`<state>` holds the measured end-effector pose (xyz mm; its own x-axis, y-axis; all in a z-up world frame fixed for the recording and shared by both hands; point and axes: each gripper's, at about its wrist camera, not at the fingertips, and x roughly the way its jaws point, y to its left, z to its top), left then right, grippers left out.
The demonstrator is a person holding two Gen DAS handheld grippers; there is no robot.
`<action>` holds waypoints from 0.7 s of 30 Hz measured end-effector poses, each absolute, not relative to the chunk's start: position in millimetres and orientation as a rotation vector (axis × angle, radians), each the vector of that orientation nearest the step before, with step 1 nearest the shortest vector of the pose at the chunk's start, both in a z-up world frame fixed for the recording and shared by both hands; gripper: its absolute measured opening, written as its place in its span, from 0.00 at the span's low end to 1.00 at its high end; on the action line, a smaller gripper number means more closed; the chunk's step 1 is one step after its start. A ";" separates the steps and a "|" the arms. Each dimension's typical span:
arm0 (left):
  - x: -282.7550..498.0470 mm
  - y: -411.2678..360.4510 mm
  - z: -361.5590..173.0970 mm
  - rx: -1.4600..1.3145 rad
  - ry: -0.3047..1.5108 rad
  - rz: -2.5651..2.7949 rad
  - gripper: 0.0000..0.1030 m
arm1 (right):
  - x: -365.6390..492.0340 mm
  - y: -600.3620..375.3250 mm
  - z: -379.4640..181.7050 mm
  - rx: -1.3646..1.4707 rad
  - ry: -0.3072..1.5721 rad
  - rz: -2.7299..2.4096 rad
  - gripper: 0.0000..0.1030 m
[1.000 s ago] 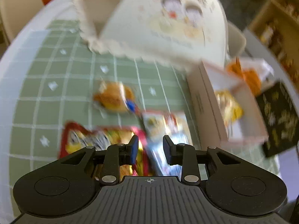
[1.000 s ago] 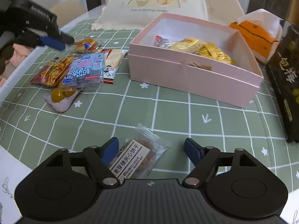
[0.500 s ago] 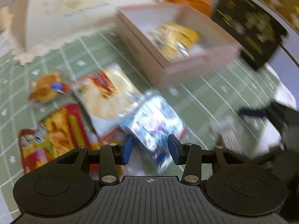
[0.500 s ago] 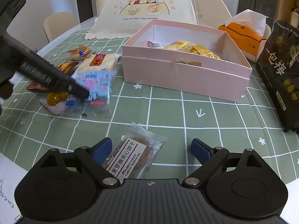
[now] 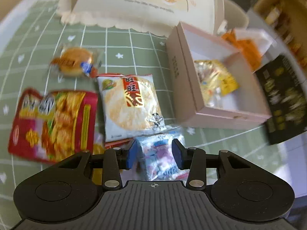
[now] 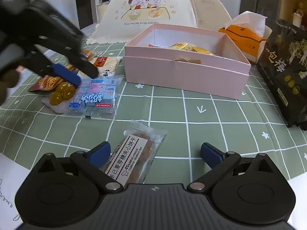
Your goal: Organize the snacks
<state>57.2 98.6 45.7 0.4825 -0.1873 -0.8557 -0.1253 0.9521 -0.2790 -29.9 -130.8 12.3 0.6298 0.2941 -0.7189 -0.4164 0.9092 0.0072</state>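
A blue-and-white candy packet (image 5: pixel 159 159) (image 6: pixel 94 95) lies on the green checked cloth. My left gripper (image 5: pixel 155 154) (image 6: pixel 87 78) is over it. Its jaws are opening, with the packet between the pads and not pressed. A clear biscuit packet (image 6: pixel 132 157) lies flat between the fingers of my right gripper (image 6: pixel 155 153). Those jaws are opening wide, and the packet is close to the left pad. The pink box (image 6: pixel 184 72) (image 5: pixel 191 88) holds yellow snack packets. A rice cracker packet (image 5: pixel 130 103), a red packet (image 5: pixel 51 122) and a round cake (image 5: pixel 74 62) lie left of the box.
A packet of gold coin sweets (image 6: pixel 59 94) lies beside the blue one. A cream food cover (image 6: pixel 151 13) stands at the back. An orange tissue box (image 6: pixel 243 38) and a black bag (image 6: pixel 285 71) are right of the pink box. White paper (image 6: pixel 9 182) lies at the near left edge.
My left gripper came down from above the snack pile to the blue packet, and its jaws widened. The right gripper's jaws spread wider around the biscuit packet, and it stayed in place.
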 end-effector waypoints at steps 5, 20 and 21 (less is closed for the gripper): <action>54.2 48.0 39.8 -0.018 1.072 -0.102 0.75 | -36.4 -136.7 13.2 -0.182 0.807 0.438 0.98; 21.3 47.5 38.1 0.020 1.094 -0.120 0.72 | -41.8 -157.6 10.1 -0.161 0.780 0.395 1.00; 23.6 48.6 37.9 0.007 1.092 -0.115 0.72 | -42.6 -157.4 9.9 -0.159 0.775 0.393 1.00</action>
<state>23.6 48.6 37.9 0.4552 -0.0903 -0.8858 0.0969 0.9940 -0.0516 -42.6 -157.4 9.9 0.6466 0.2861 -0.7072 -0.4013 0.9159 0.0036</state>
